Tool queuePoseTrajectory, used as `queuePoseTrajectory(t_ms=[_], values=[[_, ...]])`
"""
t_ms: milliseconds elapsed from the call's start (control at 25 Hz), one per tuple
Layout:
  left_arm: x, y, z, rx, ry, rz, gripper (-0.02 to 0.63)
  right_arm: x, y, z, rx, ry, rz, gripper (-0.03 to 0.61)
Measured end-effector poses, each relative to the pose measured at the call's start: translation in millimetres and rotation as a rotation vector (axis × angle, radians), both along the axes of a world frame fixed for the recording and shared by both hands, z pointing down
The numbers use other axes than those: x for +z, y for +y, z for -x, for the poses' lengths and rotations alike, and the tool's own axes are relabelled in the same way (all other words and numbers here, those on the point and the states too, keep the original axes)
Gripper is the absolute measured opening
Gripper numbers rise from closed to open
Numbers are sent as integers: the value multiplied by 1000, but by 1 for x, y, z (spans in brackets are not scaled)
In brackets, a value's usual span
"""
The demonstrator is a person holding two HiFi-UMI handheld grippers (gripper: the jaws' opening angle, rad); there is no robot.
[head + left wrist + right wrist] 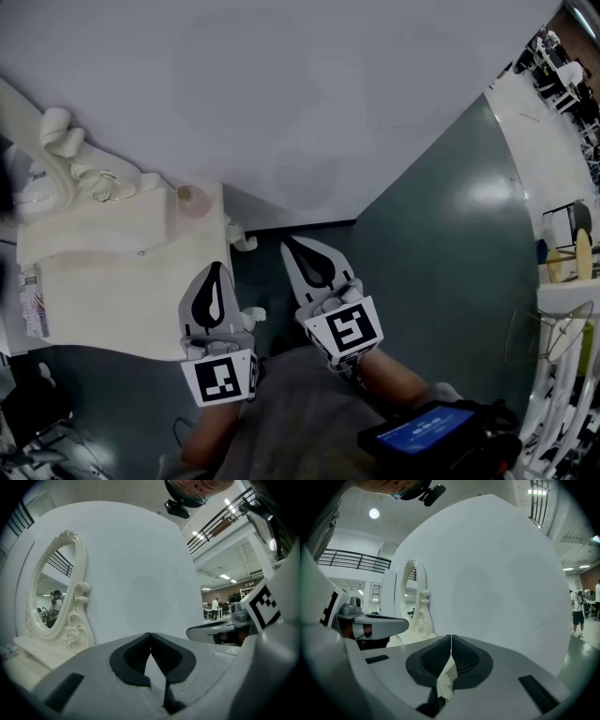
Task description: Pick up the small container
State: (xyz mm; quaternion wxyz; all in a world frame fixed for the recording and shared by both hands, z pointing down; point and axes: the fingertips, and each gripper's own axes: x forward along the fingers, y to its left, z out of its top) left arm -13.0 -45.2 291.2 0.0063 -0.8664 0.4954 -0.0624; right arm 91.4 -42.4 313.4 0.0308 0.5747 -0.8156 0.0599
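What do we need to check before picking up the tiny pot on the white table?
1. Small container spotted: ok, it stands on the white table, at a corner by the wall.
2. Left hand-held gripper open: not ok, its jaws are shut with nothing between them.
3. Right hand-held gripper open: not ok, its jaws are shut and empty too.
4. Gripper close enough: not ok, both are short of the small container.
5. Way clear: ok, nothing stands between the left hand-held gripper and the small container.
6. Lid on tight: cannot tell, too small to see.
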Motion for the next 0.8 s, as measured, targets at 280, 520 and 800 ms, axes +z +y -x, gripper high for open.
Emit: queuePoseTrajectory(t_ms=[280,520,800], values=[[-22,-29,-30,-52,-3,-54,15,-21,-36,-22,-76,-14,-54,14],[-27,-47,-36,-89,-21,-69,15,-25,-60,-28,-117,-25,-64,14],[-20,-70,-21,-146,-27,-45,15,-23,-82,-17,-168,-21,-62,14]])
